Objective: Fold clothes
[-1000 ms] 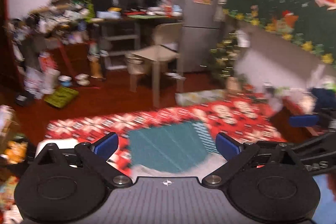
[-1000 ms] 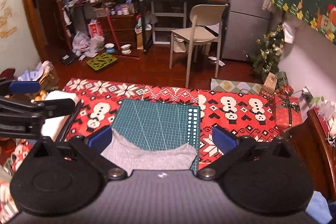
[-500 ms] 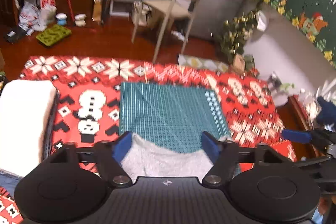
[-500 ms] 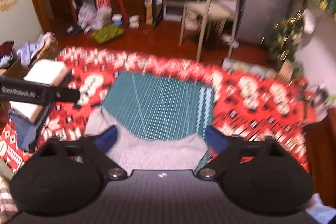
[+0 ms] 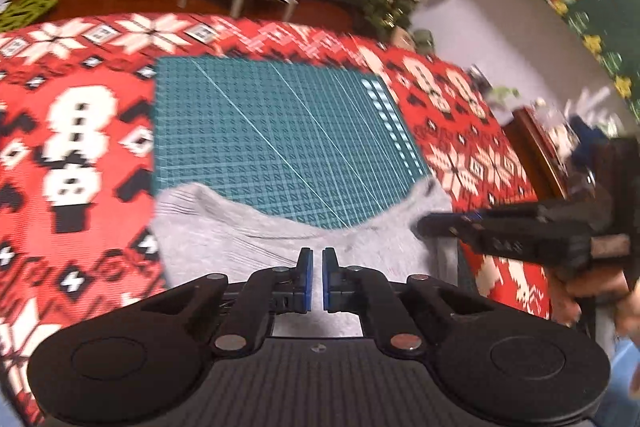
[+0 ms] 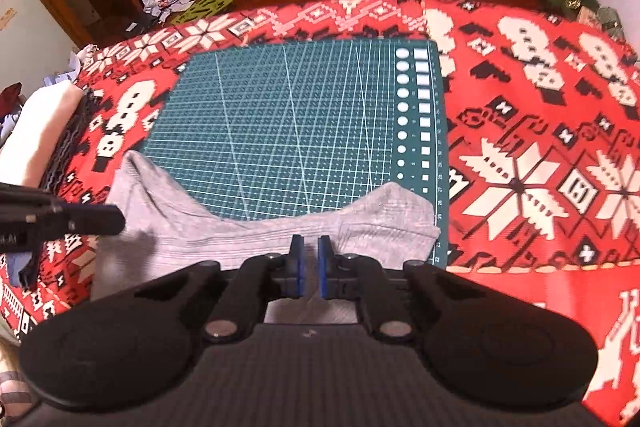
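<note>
Two handheld grippers, the left gripper (image 5: pixel 315 259) and the right gripper (image 6: pixel 308 247), have their blue pads drawn nearly together, a thin gap showing, above a grey garment (image 6: pixel 256 239); whether cloth is pinched, I cannot tell. The garment lies at the near edge of a green cutting mat (image 6: pixel 296 123), its two far corners reaching up onto the grid, probably as a flat folding surface. Around it spreads a red snowman-patterned tablecloth (image 6: pixel 540 147), with folded cream cloth (image 6: pixel 36 131) stacked at the left.

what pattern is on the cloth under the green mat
Red tablecloth with white snowflakes, white snowmen and black marks, clearest in the right wrist view.
</note>
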Motion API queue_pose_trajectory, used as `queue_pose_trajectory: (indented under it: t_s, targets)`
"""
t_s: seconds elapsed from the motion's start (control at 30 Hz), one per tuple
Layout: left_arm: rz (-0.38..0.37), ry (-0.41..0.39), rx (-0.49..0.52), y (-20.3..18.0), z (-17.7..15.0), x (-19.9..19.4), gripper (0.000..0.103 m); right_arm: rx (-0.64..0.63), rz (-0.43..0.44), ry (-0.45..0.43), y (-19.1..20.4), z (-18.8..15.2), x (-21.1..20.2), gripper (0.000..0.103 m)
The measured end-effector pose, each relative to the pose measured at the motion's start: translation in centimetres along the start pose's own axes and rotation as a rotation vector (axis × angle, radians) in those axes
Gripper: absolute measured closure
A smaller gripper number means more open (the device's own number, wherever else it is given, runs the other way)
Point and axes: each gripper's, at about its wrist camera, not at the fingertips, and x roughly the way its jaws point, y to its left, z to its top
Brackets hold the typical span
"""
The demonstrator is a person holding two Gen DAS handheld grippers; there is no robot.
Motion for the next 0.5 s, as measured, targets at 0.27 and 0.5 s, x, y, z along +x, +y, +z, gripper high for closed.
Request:
queue_pose_trajectory:
  t_s: [0.27,0.5]
  targets:
    - [0.029,0.001,0.069,-0.5,0.2,1.5,0.098,-0.033,0.007,-0.022,0.2,1.7,2.1,0.094]
    - [0.101,-0.104,0.043,0.2,1.9,-0.7,0.098,-0.07,0.034,-0.087,1.0,3.9,-0.7,0.091]
